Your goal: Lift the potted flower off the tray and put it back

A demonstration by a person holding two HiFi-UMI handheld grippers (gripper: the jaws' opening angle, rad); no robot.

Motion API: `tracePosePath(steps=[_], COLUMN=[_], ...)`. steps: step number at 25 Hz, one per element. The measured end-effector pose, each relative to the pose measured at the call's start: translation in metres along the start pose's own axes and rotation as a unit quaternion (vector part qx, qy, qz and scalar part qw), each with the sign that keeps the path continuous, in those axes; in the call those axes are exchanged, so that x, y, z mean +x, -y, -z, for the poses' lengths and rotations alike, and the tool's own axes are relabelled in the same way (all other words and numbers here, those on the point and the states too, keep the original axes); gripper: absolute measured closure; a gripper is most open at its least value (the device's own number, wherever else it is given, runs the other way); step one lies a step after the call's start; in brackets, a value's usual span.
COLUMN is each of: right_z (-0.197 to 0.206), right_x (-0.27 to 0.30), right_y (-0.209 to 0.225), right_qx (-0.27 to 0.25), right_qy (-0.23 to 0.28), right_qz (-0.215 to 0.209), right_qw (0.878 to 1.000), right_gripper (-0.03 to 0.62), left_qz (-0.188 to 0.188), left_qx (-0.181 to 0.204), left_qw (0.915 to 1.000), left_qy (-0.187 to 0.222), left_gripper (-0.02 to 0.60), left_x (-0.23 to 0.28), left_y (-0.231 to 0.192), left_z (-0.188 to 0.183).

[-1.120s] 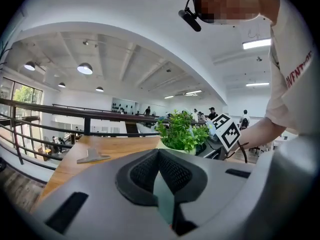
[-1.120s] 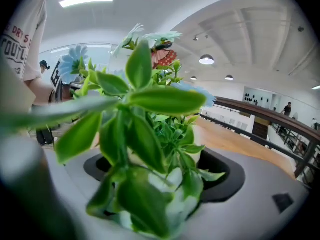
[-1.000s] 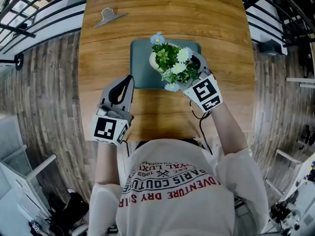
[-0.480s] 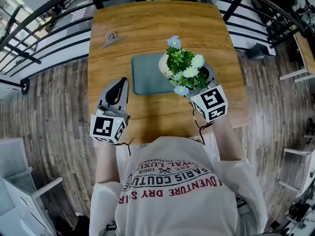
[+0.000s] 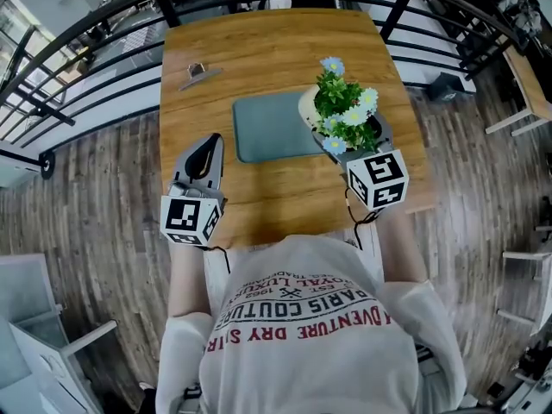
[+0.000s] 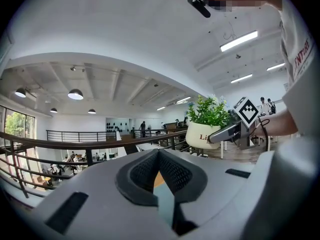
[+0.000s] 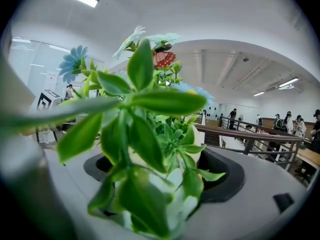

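- Clamping the cream pot of the potted flower (image 5: 345, 110), the right gripper (image 5: 358, 141) holds it upright, apparently clear of the table (image 5: 259, 50).
- The pot hangs at the right edge of the tray (image 5: 267, 128). The tray's bare middle lies to that gripper's left and below, so the return likely calls for a leftward shift, then a descent.
- The left gripper (image 5: 207, 149) sits near the table's front-left edge, jaws together on nothing, just beside the tray.
- A clip (image 5: 197, 73) lies well apart, at the far left.

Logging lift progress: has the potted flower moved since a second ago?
Yes. Held in the right tongs, the potted flower shifted right, from inside the tray to over its right edge.
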State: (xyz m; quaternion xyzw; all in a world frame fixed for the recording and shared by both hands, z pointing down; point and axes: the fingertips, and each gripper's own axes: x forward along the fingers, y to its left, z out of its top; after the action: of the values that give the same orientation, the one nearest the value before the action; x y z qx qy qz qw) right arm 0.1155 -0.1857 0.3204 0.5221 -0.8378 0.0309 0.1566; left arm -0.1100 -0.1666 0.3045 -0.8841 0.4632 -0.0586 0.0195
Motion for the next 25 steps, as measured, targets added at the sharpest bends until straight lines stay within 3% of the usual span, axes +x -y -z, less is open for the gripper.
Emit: tracePosePath(steps=[13, 25], right_z=[0.009, 0.05], right_x=[0.013, 0.077], right_y=[-0.003, -0.011], right_qx=[-0.005, -0.052], right_qy=[-0.012, -0.031], right_qz=[-0.02, -0.153], right_qw=[1.0, 0.986], right_gripper=[0.121, 0.121], left_qz=[0.001, -0.007], left_qx=[-0.004, -0.016], left_qw=[1.0, 0.9997], left_qy=[0.0, -0.018], left_gripper=[0.569, 0.569], left_x=[0.008, 0.045], left_y=[0.005, 0.015], left_z=[0.0, 0.016])
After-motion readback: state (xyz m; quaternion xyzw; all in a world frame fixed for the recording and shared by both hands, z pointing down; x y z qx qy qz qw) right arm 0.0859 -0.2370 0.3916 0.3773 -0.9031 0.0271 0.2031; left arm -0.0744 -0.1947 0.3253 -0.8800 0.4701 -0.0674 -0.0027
